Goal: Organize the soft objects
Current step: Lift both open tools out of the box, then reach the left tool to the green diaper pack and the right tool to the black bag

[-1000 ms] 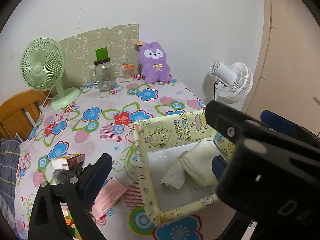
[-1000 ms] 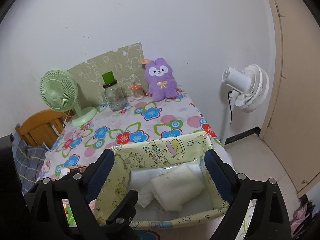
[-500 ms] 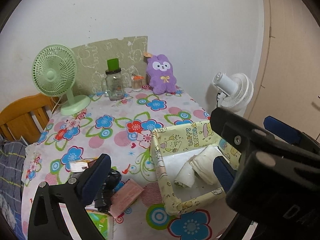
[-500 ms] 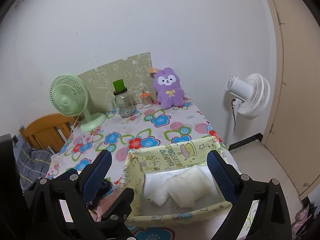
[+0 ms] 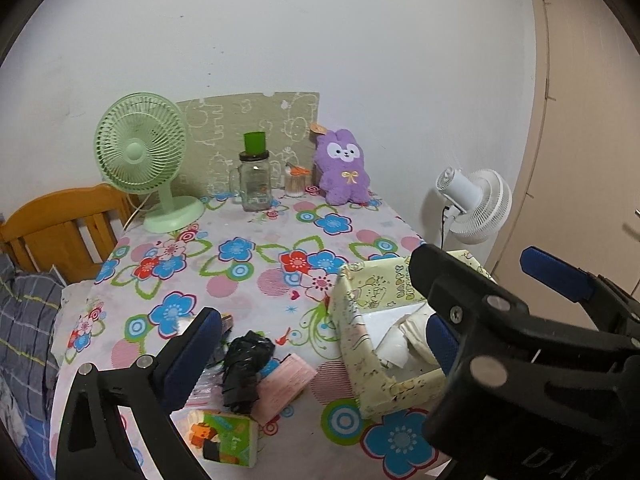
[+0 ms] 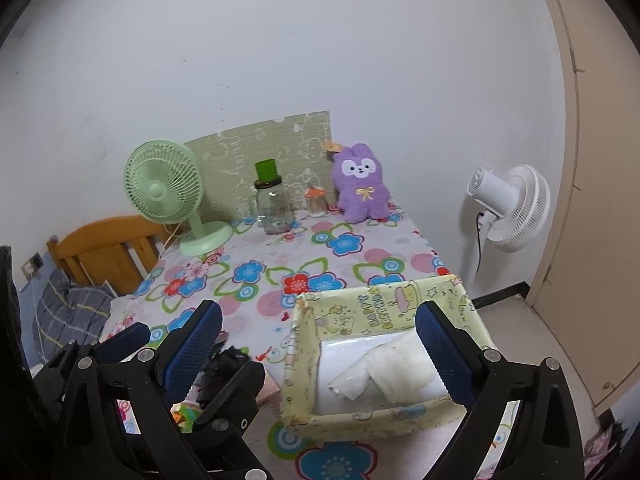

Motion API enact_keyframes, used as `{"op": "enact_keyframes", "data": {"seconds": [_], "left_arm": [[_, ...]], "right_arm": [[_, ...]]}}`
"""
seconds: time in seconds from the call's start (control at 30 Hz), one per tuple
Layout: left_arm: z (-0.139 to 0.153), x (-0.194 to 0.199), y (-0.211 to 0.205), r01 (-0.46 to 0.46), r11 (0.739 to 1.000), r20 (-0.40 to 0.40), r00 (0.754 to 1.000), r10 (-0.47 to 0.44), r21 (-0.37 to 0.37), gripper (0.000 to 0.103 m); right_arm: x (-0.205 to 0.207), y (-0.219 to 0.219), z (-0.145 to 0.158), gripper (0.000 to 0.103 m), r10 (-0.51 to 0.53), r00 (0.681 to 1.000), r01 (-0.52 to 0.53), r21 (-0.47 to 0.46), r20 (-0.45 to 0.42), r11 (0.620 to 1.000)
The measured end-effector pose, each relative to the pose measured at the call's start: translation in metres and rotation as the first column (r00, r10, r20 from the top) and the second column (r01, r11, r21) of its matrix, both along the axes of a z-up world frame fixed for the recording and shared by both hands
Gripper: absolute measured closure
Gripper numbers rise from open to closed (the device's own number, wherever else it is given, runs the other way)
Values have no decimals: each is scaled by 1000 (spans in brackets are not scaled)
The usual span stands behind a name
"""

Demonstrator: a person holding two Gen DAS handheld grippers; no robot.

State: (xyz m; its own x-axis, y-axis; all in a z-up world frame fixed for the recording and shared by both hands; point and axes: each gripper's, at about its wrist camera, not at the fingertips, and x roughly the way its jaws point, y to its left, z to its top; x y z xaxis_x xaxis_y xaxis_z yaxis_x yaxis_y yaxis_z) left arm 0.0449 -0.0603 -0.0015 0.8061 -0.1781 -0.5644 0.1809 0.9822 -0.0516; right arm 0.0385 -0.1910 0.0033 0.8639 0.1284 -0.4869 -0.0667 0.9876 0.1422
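Note:
A yellow cartoon-print box [image 6: 400, 308] stands at the table's near right, also in the left wrist view [image 5: 360, 320]. Rolled white cloths [image 6: 396, 372] lie inside it. A purple plush bunny [image 6: 362, 186] sits upright at the far edge against the wall, also in the left wrist view [image 5: 344, 172]. My right gripper [image 6: 316, 340] is open and empty, held above the box. My left gripper [image 5: 320, 344] is open and empty over the table's near edge. A crumpled black bag [image 5: 246, 364] lies between its fingers in view.
A green desk fan [image 5: 144, 160], a glass jar with a green cup on top [image 5: 256, 176] and a small jar [image 5: 296, 182] line the far edge. A pink packet [image 5: 284, 384] and a colourful tissue pack [image 5: 224, 440] lie near. A white floor fan [image 6: 508, 208] stands right.
Both grippers have pulled back and up from the box, so more of the table shows. The black bag, pink packet and tissue pack have come into view. The cloths stay in the box.

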Motion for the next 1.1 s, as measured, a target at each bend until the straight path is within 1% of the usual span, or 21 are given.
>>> {"op": "enact_keyframes", "data": {"seconds": [0.3, 0.6, 1.0, 1.1], "left_arm": [[-2, -10, 31, -49, 999, 11, 999, 50, -22, 0], [-10, -17, 52, -93, 996, 1, 996, 93, -14, 0], [-32, -21, 69, -126, 992, -29, 992, 126, 12, 0], [-38, -22, 73, -121, 992, -35, 992, 121, 20, 0]], "right_arm": [[-9, 31, -1, 4, 45, 999, -45, -27, -3, 999], [-13, 58, -9, 4, 86, 996, -87, -35, -11, 996], [-14, 78, -33, 4, 121, 992, -121, -16, -41, 992], [-17, 82, -40, 4, 113, 994, -113, -18, -11, 993]]}}
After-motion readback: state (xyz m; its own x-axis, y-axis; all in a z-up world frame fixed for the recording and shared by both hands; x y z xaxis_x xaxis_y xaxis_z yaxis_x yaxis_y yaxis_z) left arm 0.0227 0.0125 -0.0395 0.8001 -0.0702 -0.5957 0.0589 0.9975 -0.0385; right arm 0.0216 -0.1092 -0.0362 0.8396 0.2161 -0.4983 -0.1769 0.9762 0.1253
